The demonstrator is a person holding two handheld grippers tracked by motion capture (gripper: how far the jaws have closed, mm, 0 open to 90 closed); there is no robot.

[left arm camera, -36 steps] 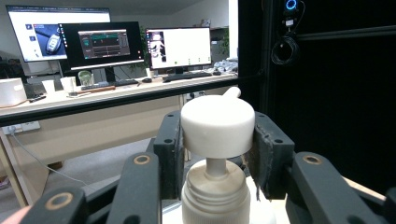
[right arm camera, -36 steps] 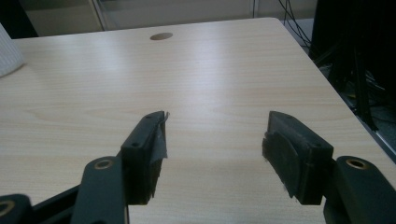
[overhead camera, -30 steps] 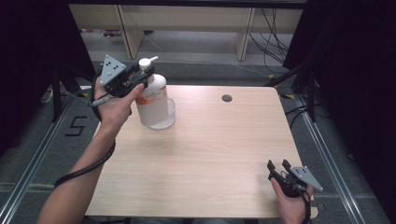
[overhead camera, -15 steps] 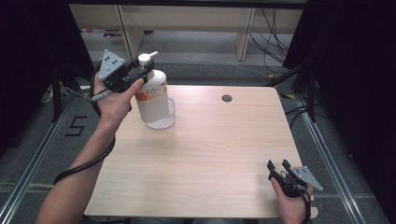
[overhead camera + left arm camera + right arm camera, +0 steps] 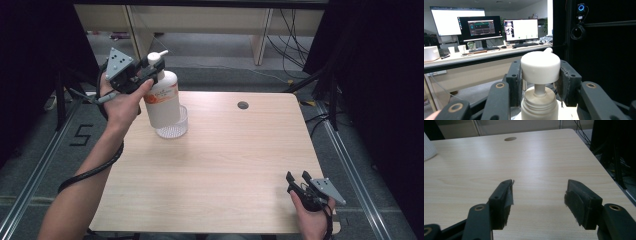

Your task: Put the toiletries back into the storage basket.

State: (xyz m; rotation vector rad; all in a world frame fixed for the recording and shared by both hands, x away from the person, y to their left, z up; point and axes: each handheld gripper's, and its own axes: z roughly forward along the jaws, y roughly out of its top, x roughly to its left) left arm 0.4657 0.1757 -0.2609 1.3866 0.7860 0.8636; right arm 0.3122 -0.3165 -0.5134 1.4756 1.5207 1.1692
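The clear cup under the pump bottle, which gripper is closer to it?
Left. The left gripper grips the pump bottle above the clear cup; the right gripper rests at the table's opposite near corner.

Setting: office-type lab with a recording rig. In the left gripper view, the far background holds a long desk [image 5: 486, 53] with three lit monitors [image 5: 520, 29], a keyboard [image 5: 525, 45], cups [image 5: 462, 48] and a projection screen or large display [image 5: 449, 21] at far left. A small camera with a glowing blue ring [image 5: 581, 7] is mounted on a black post, cable coiled beneath. High view: a light wood table [image 5: 225, 165] with a cable grommet hole [image 5: 243, 105] stands between black curtains [image 5: 380, 75]; metal floor rails [image 5: 30, 170] run left and right, a "5" [image 5: 81, 135] marked on the grey carpet at left. Loose cables [image 5: 295, 30] trail at far right.
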